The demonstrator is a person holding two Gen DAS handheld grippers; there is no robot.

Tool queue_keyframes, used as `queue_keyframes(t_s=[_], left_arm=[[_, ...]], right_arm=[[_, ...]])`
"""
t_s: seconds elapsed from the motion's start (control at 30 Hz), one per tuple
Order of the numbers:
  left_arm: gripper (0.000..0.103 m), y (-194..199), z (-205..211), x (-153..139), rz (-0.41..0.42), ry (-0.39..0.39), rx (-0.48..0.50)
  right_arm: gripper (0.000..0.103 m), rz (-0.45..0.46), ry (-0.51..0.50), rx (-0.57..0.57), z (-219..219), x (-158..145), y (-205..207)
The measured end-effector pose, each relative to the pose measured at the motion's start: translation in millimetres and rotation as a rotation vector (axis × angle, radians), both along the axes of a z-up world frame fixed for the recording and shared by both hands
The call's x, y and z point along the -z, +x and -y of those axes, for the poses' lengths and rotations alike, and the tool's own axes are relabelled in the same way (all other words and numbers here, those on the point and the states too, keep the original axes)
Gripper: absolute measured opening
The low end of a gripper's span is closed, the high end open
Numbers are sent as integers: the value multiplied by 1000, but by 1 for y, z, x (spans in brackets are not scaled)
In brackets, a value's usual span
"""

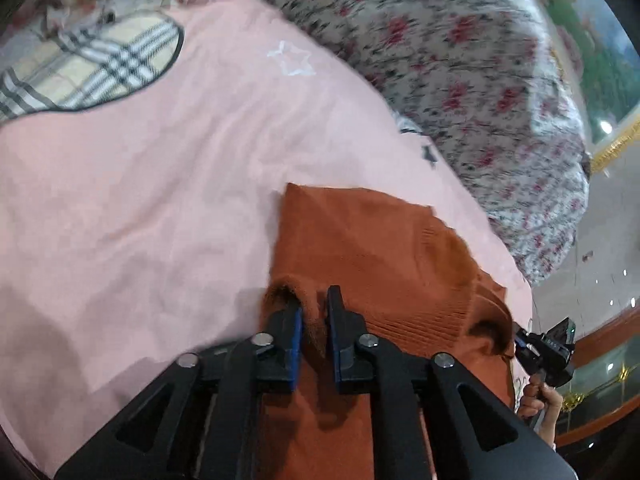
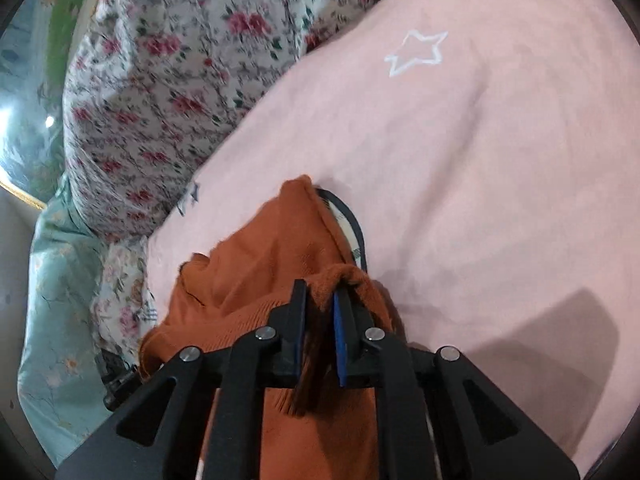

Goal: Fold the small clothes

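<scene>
A rust-orange knitted garment lies on a pink bedsheet. My left gripper is shut on a bunched edge of the garment at its near left corner. My right gripper is shut on another bunched edge of the same orange garment, which hangs folded under it. The right gripper also shows at the right edge of the left wrist view, held by a hand. Part of the garment is hidden under both grippers.
A floral quilt is piled along the far side of the sheet and also shows in the right wrist view. A checked cloth lies at the far left. A white star marks the pink sheet.
</scene>
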State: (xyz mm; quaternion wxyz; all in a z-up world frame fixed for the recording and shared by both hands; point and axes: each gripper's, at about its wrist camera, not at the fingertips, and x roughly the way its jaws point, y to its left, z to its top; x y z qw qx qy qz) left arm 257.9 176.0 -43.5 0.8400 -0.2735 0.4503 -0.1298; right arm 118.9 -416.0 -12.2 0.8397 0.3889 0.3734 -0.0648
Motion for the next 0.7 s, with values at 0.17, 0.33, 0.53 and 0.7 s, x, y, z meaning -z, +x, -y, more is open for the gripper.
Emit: queue_keyframes(t_s=[0.17, 0.33, 0.53, 0.7], left_arm=[[38, -47, 49, -20, 50, 36, 147], [43, -47, 121, -3, 5, 95, 327], [41, 10, 136, 5, 8, 177, 322], [38, 50, 84, -1, -6, 187, 124]], right_arm=[[36, 78, -172, -77, -44, -36, -29], [36, 19, -241, -388, -116, -19, -11], [34, -112, -293, -372, -104, 12, 35], [35, -56, -285, 1, -20, -9, 47]])
